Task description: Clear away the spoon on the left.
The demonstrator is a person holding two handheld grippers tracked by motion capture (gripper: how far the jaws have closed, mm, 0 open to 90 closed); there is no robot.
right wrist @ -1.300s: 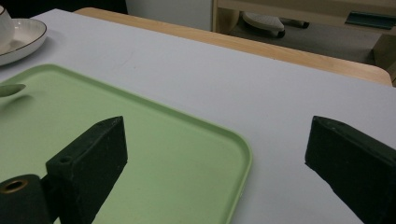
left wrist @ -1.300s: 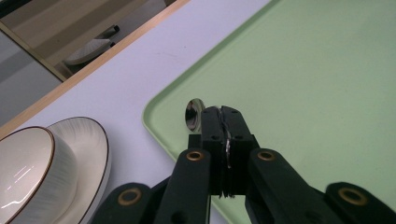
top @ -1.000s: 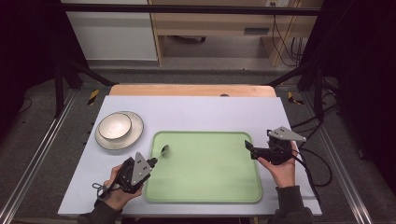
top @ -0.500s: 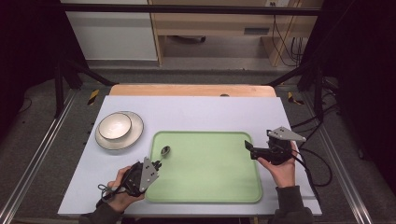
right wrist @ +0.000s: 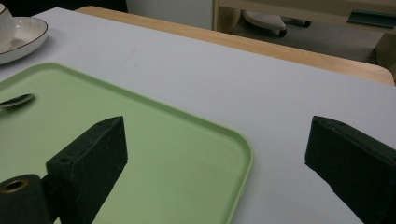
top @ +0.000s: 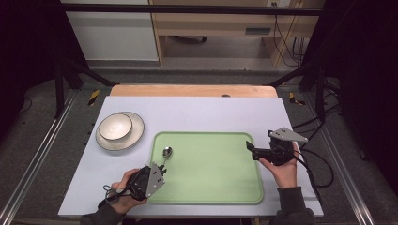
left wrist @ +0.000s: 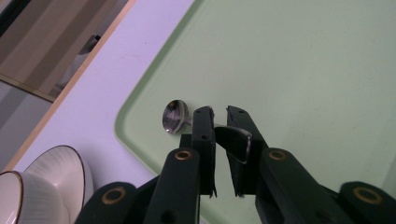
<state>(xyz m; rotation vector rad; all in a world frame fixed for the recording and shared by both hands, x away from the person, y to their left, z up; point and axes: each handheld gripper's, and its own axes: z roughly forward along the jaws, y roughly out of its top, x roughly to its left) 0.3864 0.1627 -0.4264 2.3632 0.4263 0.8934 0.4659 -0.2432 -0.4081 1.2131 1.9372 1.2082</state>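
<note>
The metal spoon (left wrist: 180, 117) lies on the green tray (top: 220, 173), near the tray's left edge, and the left gripper (left wrist: 219, 140) has its jaws brought in around the spoon's handle. In the left gripper view the flat end of the handle sits between the two black jaws with only a sliver of gap on either side; the handle runs forward from there and the round bowl pokes out just past the tip of the left-hand jaw. So the spoon's long axis runs nearly along the gripper's own reach, bowl ahead, handle end back inside the jaws. Whether the pads already press the metal I cannot tell for sure, but they look closed on it or within a hair of it.

From the high view the same line is plain: the left gripper (top: 159, 169) sits at the tray's near-left corner and the spoon (top: 166, 152) points away from it, up the table and slightly right.

The right gripper (right wrist: 215, 149) has its jaws spread wide apart with nothing between them, held over the tray's right rim; in the high view the right gripper (top: 256, 150) is well apart from the spoon, across the whole tray. In its own view the spoon's bowl is far off at the left edge.

A small white bowl (top: 115, 126) standing on a plate (top: 136, 136) sits beyond and to the left of the left gripper, off the tray. The left hand is the one placed for the lift, I judge.
</note>
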